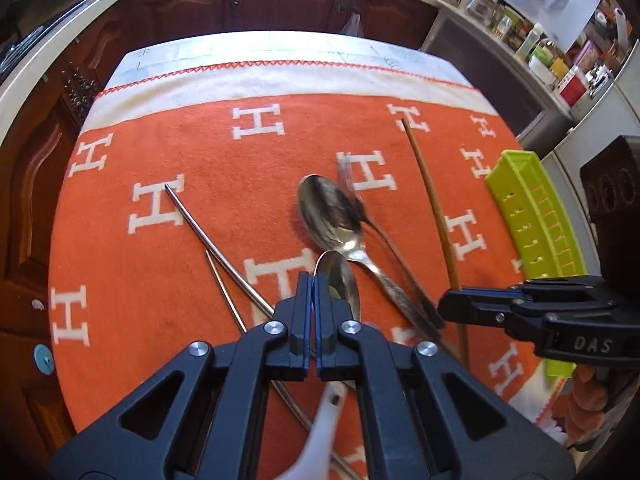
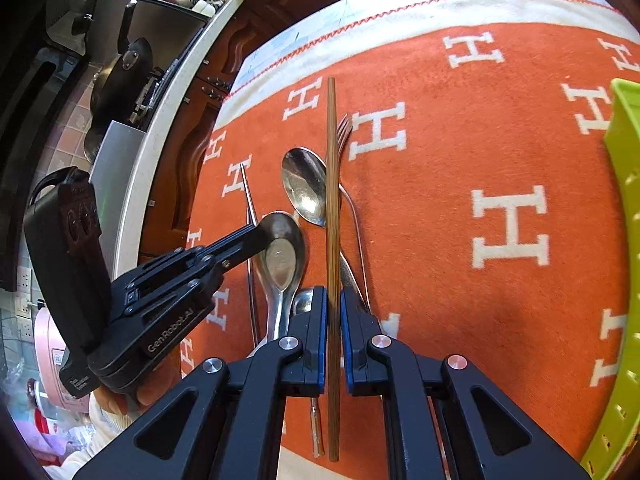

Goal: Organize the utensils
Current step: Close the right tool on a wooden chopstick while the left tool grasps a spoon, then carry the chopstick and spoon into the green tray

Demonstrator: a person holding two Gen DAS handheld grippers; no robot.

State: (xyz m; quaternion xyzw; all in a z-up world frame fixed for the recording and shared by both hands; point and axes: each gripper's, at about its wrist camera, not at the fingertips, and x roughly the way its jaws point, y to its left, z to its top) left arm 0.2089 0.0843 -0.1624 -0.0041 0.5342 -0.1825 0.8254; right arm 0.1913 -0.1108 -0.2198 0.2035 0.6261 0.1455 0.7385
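two tools: right tool (image 2: 333,308) clamps wooden chopstick (image 2: 332,208); left tool (image 1: 311,304) nearly closed, empty.

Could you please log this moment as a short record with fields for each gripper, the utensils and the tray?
left gripper: shut, empty, fingertips over a spoon
right gripper: shut on wooden chopstick
loose utensils: second spoon, fork, two metal chopsticks, white spoon
surface: orange cloth with white H letters
tray: green, at right edge of the cloth, contents not visible
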